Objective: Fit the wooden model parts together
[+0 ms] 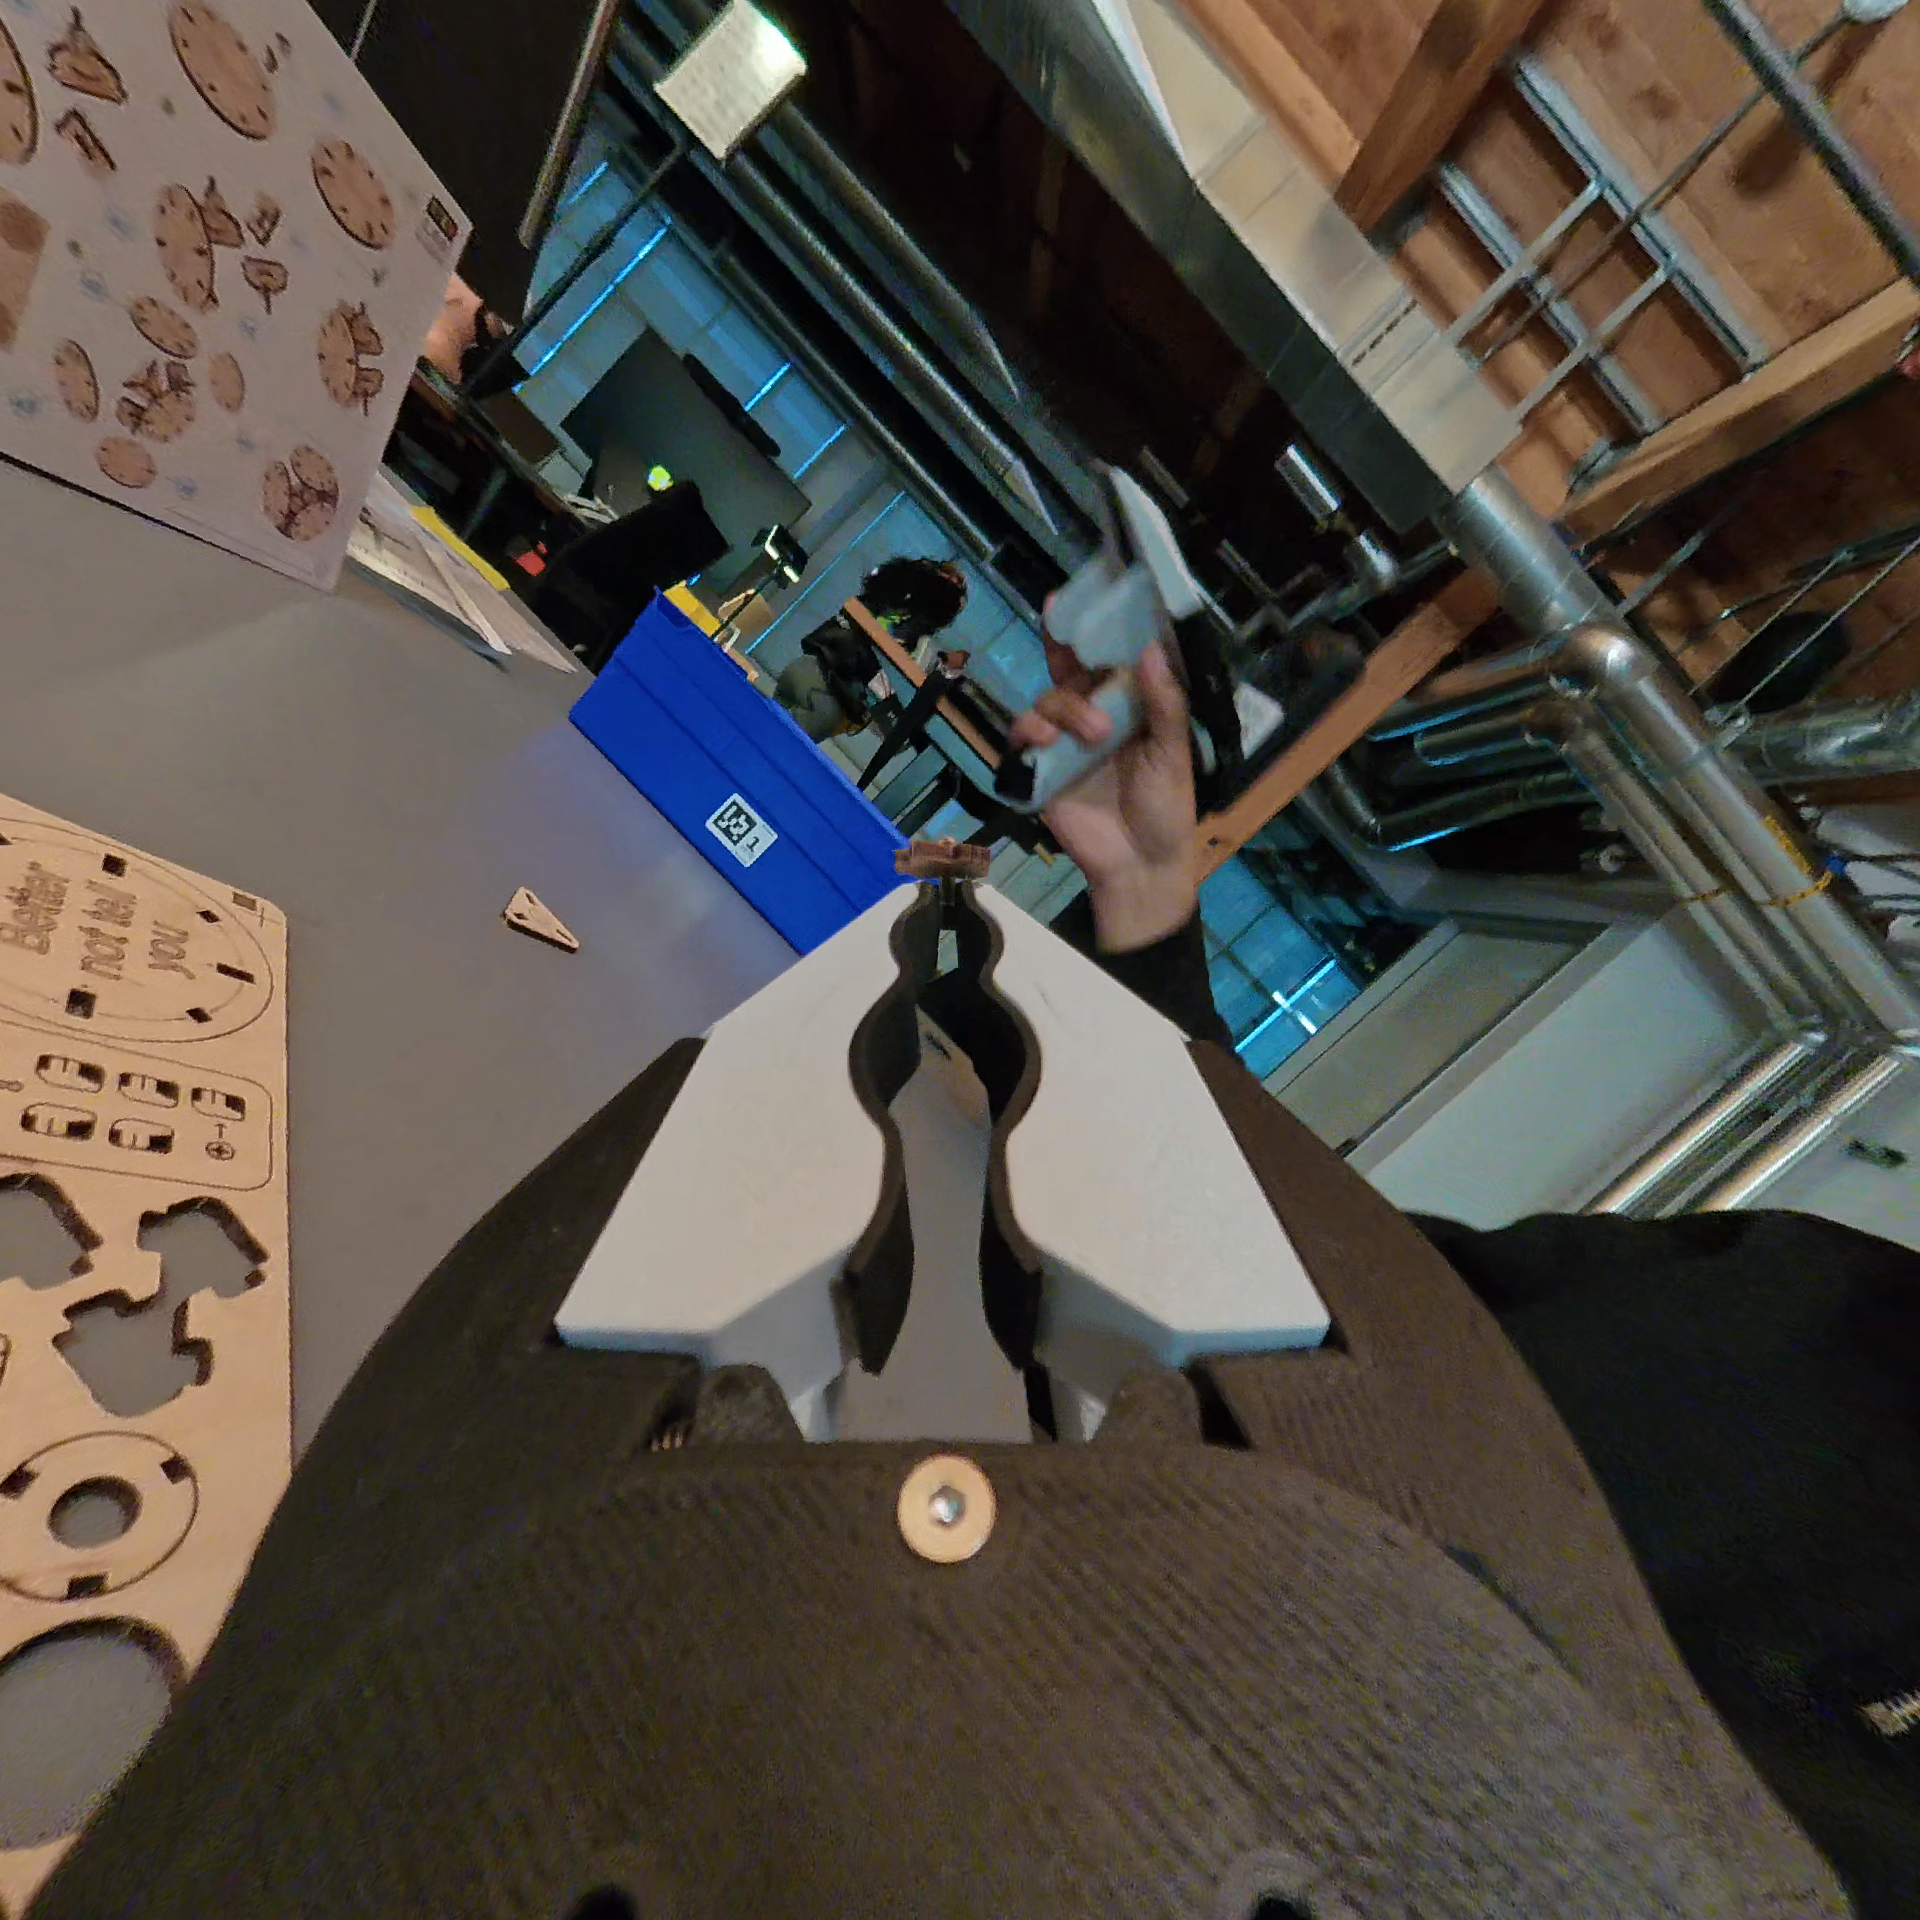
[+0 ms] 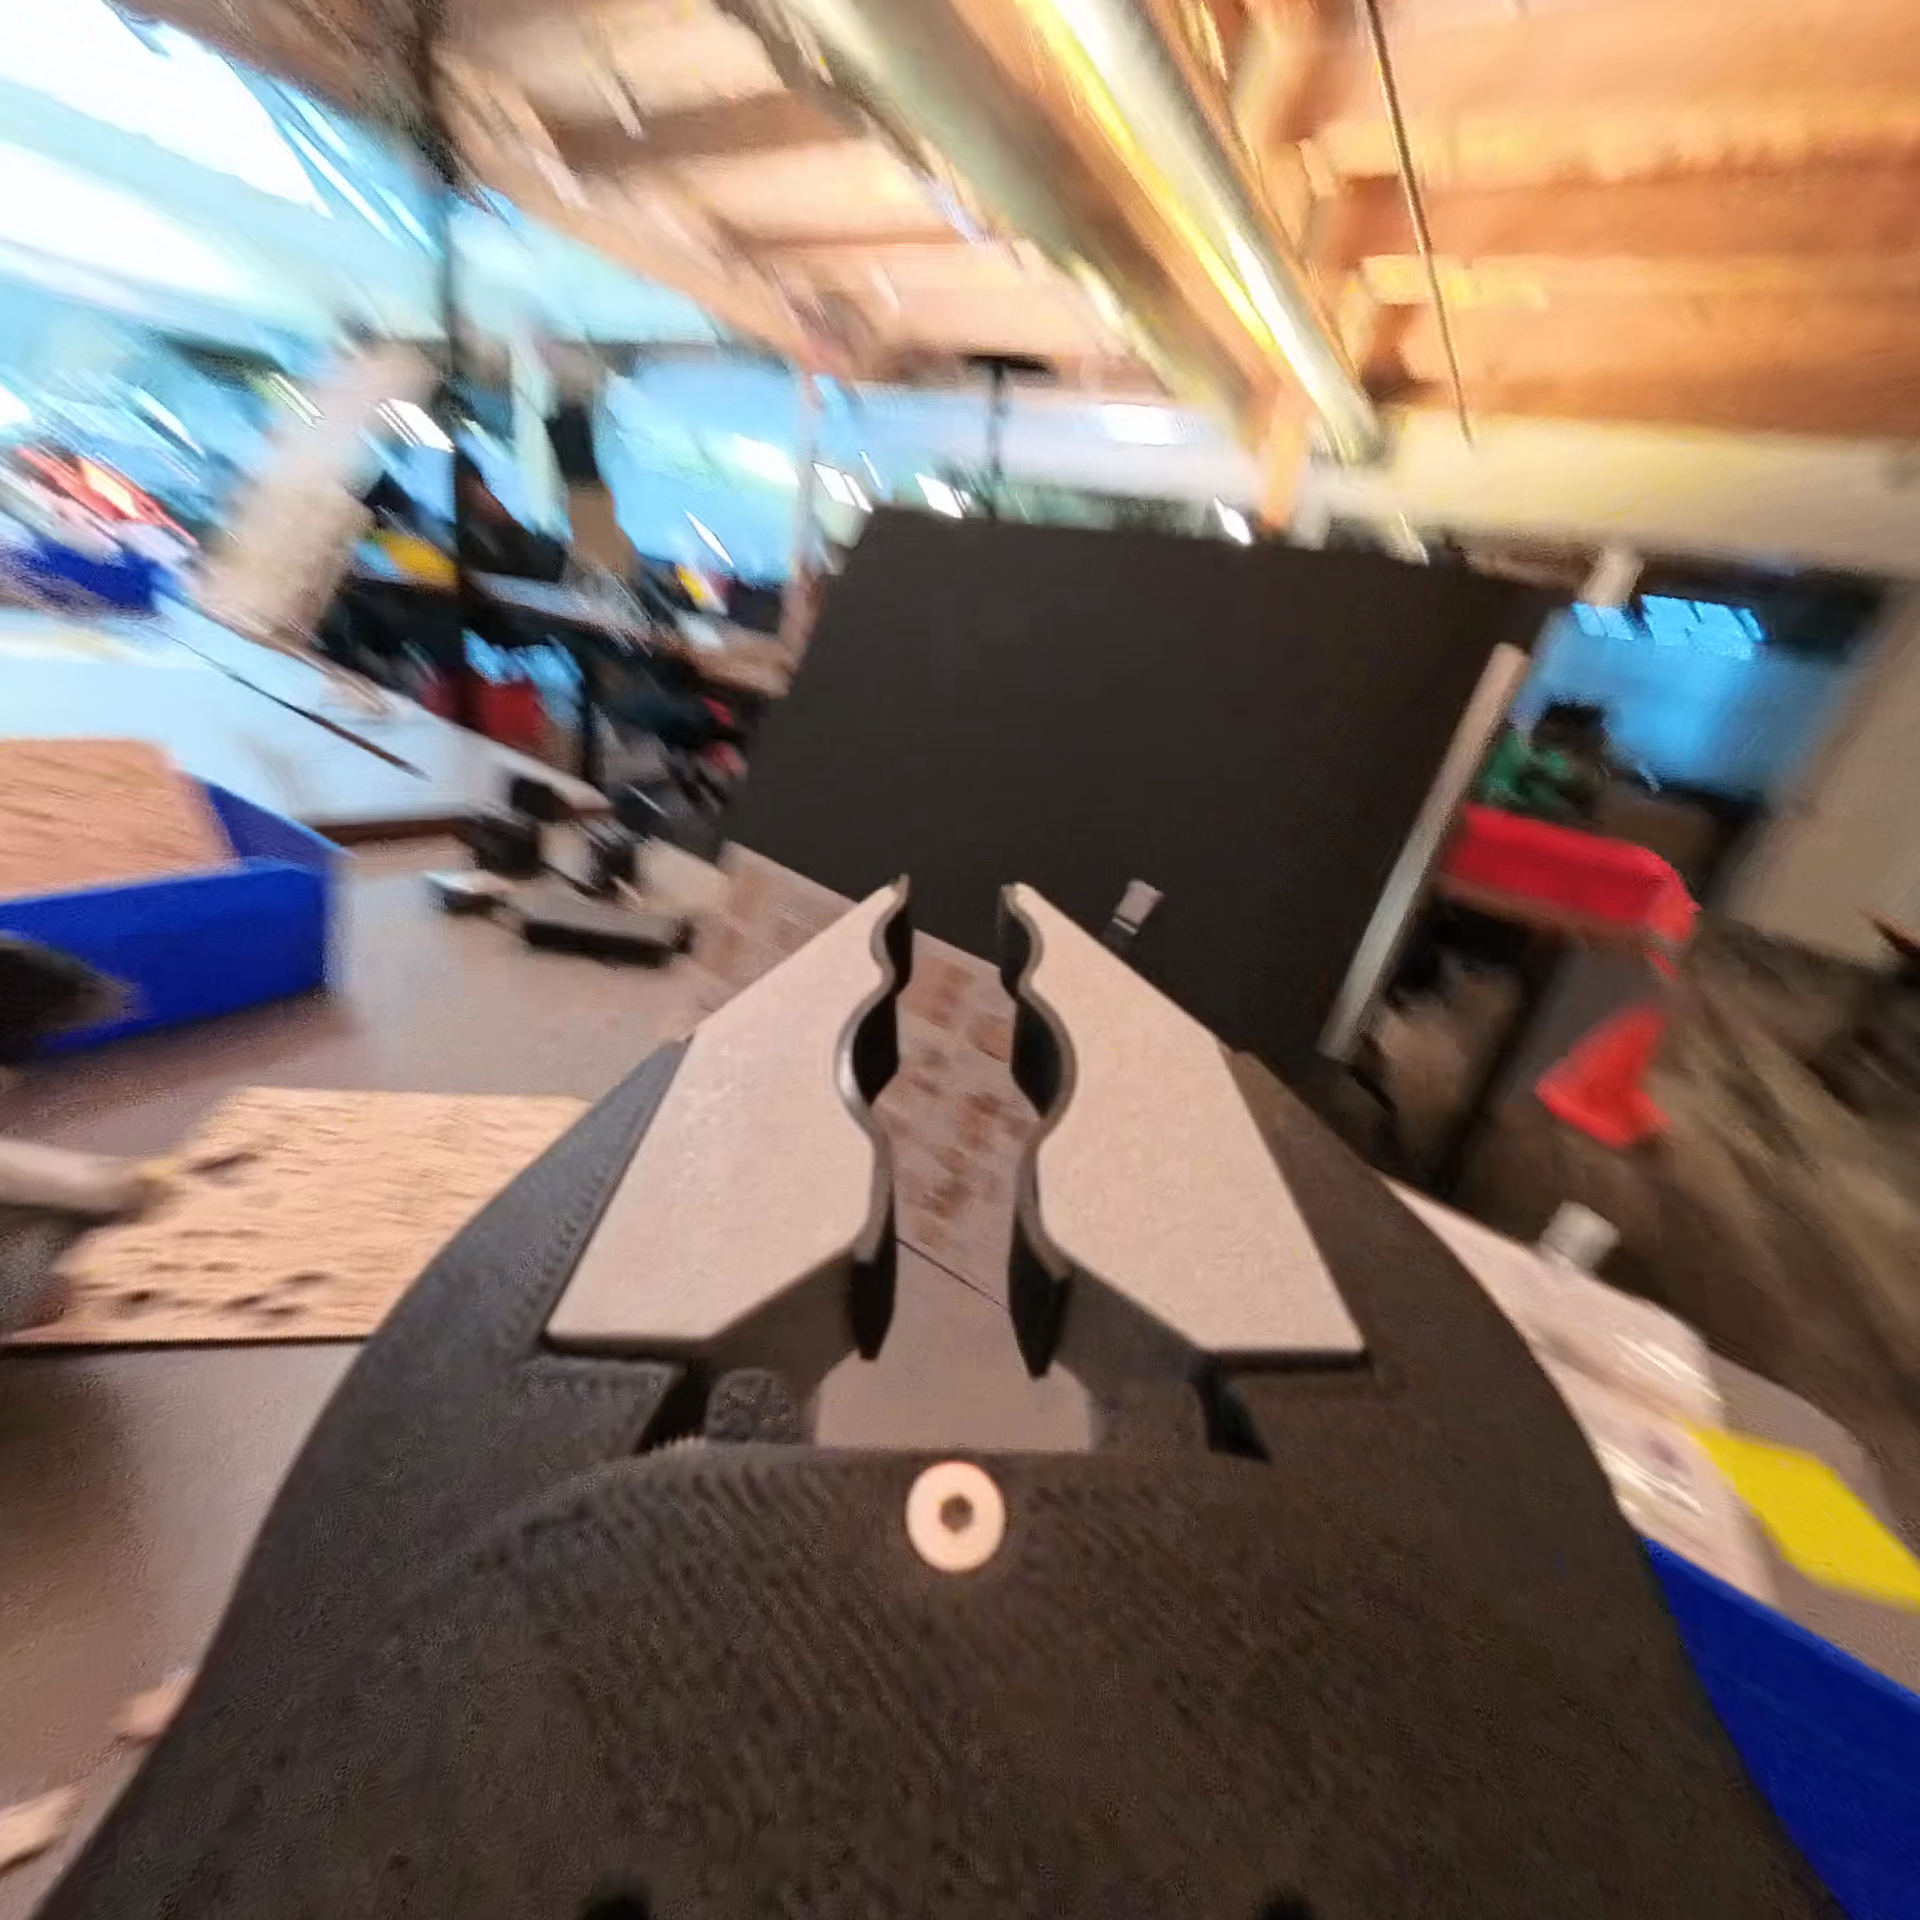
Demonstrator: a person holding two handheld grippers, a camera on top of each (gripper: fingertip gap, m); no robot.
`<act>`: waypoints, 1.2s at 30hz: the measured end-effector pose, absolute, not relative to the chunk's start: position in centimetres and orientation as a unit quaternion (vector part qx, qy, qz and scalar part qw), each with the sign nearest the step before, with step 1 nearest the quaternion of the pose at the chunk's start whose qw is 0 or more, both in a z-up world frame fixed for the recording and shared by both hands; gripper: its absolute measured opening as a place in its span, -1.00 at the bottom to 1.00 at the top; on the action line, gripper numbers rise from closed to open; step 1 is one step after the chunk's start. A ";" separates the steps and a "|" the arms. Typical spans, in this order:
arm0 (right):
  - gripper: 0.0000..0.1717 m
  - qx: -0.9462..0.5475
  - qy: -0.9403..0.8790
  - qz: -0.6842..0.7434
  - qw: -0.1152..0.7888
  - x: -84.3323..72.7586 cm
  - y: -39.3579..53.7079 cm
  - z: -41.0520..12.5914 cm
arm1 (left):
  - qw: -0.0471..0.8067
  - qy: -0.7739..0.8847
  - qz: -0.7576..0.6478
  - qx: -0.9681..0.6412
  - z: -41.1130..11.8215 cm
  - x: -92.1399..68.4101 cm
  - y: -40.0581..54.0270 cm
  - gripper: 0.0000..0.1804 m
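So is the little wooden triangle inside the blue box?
No, the little wooden triangle lies flat on the grey table, apart from the blue box.

matt grey table (image 1: 343,727), pale laser-cut wood sheet (image 1: 125,1195), glossy blue plastic bin (image 1: 727,790), shiny metal ducts (image 1: 1621,675)

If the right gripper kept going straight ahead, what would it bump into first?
Probably the big black panel standing behind the table. The right gripper, fingers apart with nothing between them, points at it, though blur makes depth unsure.
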State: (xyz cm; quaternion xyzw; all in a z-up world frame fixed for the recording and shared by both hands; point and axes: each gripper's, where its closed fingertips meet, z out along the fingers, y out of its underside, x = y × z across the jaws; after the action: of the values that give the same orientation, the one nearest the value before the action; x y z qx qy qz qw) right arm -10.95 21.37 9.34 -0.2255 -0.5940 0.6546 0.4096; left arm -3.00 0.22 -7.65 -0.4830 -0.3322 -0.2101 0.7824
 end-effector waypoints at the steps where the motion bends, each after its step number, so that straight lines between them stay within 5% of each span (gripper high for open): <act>1: -0.92 -0.196 -0.561 0.692 0.410 -8.1 20.4 8.7 | 0.780 -0.330 -0.203 -0.491 -7.7 -3.0 0.3 -1.00; 6: -1.00 -0.222 -0.482 0.804 0.266 -5.0 17.8 2.2 | 0.778 -0.339 -0.165 -0.503 -7.9 -3.8 0.3 -1.00; 15: -0.88 -0.178 -0.702 0.665 0.183 -13.8 8.5 -6.5 | 0.728 -0.406 -0.281 -0.475 -8.4 -11.6 2.3 -1.00; 21: -0.79 -0.228 -0.648 0.723 0.071 -14.3 8.3 -8.2 | 0.719 -0.342 -0.293 -0.530 -8.5 -13.4 4.0 -1.00; 28: -0.85 -0.191 -0.555 0.807 0.065 -12.0 10.7 -3.5 | 0.752 -0.250 -0.297 -0.532 -6.3 -9.7 4.0 -1.00; 36: -0.86 -0.005 -0.609 0.773 0.177 -5.8 6.7 -3.3 | 0.763 -0.141 -0.174 -0.606 -5.0 -6.5 5.2 -1.00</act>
State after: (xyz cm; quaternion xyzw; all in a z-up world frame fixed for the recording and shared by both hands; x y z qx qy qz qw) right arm -5.79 6.66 -3.34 -0.0053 -0.6089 0.7733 0.1769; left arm -6.47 5.21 -5.04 -0.6058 -0.1414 -0.1736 0.7635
